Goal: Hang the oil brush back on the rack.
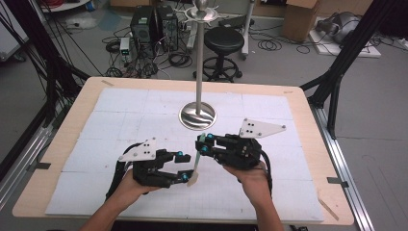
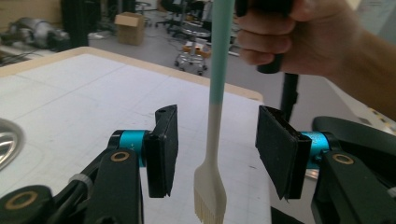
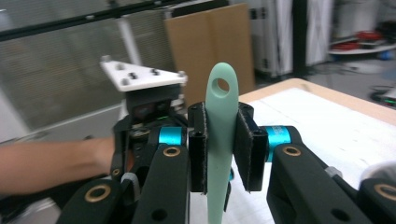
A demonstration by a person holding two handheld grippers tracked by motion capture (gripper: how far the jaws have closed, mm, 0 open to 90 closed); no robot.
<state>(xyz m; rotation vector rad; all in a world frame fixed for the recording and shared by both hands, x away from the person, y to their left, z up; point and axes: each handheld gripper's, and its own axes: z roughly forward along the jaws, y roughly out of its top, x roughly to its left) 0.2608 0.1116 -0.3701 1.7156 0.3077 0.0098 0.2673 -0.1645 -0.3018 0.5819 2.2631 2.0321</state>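
The right hand-held gripper (image 3: 219,154) is clamped on the mint-green handle of a pastry brush (image 3: 221,135), its two black pads pressed flat against either side just below the hanging hole at the handle's end. In the high view this right hand-held gripper (image 1: 201,143) sits near the middle of the counter (image 1: 308,144), pointing toward the person's left, and the brush (image 1: 196,163) slants from it down toward the near edge.

The left hand-held gripper (image 2: 215,154) stands open around the brush's lower part: its pads are apart on both sides and touch neither the cream neck nor the bristle head (image 2: 210,196), which hangs between them. In the high view the left hand-held gripper (image 1: 185,166) lies just left of the counter's middle, close to the right one, with the brush head by its nearer jaw.

Beyond both, toward the far edge of the counter, a metal stand (image 1: 198,115) with a round base and an upright pole rests on the white sheet (image 1: 120,110) that covers most of the counter. A black stool (image 1: 224,41) stands on the floor behind the far edge.
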